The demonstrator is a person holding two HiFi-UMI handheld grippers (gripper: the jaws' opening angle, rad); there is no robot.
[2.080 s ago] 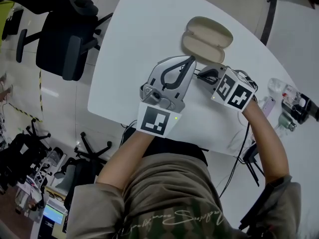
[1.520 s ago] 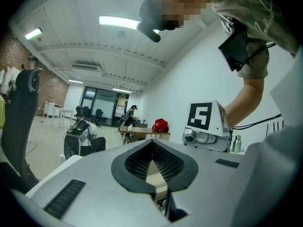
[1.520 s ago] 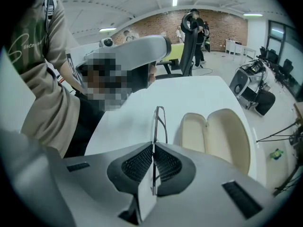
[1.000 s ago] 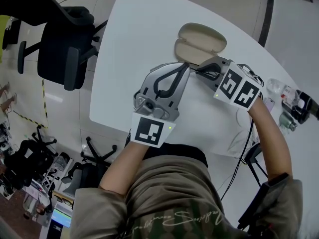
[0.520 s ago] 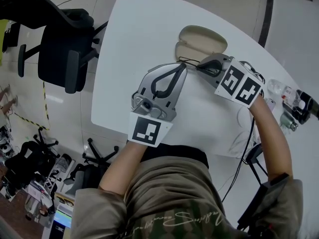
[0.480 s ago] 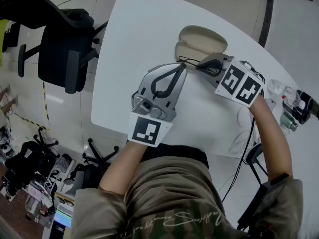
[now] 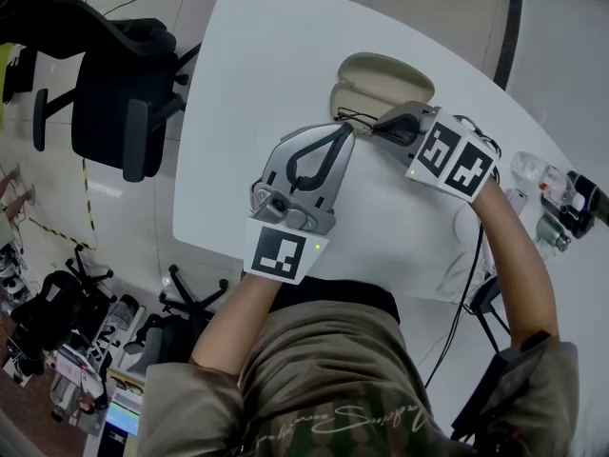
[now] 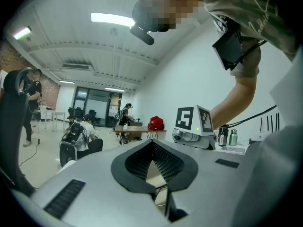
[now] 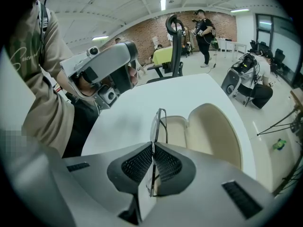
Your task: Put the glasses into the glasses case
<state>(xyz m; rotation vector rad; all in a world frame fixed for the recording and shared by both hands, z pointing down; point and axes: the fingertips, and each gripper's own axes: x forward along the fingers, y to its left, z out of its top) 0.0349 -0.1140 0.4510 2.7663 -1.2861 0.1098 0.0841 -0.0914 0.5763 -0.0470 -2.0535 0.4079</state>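
Note:
The beige glasses case lies open on the white table, its lid folded back. My right gripper is shut on thin wire-framed glasses and holds them at the case's near edge. In the right gripper view the glasses stand on edge between the pads, over the case's tray. My left gripper is shut on nothing, its tips close to the case's left end. In the left gripper view a bit of the beige case shows behind the closed tips.
A black office chair stands off the table's left edge. Bottles and small items crowd the table's right end. A cable trails from the right gripper over the near edge.
The right gripper has carried the glasses left and forward, from beside the case up to its near edge. The left gripper has barely shifted.

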